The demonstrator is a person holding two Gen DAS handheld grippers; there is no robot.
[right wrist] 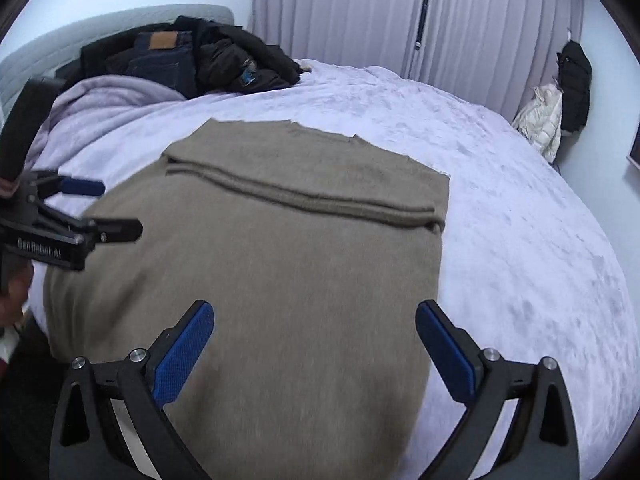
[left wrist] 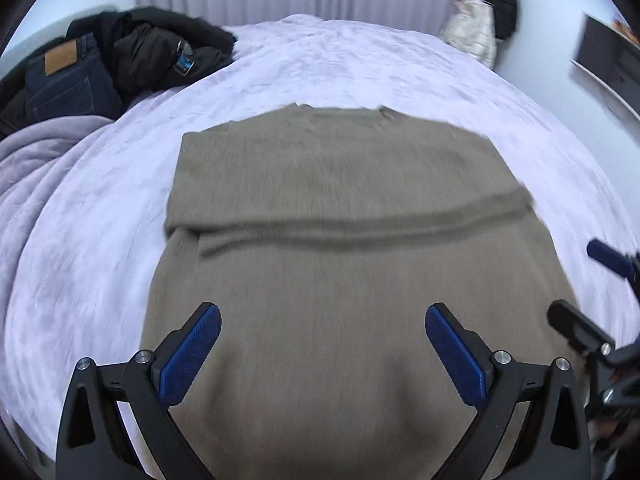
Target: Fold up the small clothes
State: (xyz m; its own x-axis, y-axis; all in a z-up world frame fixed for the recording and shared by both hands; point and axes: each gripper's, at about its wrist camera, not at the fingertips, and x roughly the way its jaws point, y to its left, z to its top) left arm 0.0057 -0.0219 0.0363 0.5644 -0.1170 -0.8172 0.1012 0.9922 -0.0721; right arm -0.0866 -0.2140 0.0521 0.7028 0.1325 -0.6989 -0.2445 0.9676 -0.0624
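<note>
Bed (left wrist: 100, 208) bears sweater (left wrist: 340, 208); jaws spread.

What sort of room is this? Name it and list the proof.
Most likely a bedroom: a wide bed under a pale lilac cover, long curtains behind it, and jeans and a black jacket piled near the head. An olive sweater lies spread for folding.

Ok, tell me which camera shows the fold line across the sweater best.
The right wrist view: the fold line across the olive sweater is sharp there, showing as a double ridge from edge to edge. In the left wrist view the fold line also spans the sweater, but motion blur smears it into a soft band.
</note>
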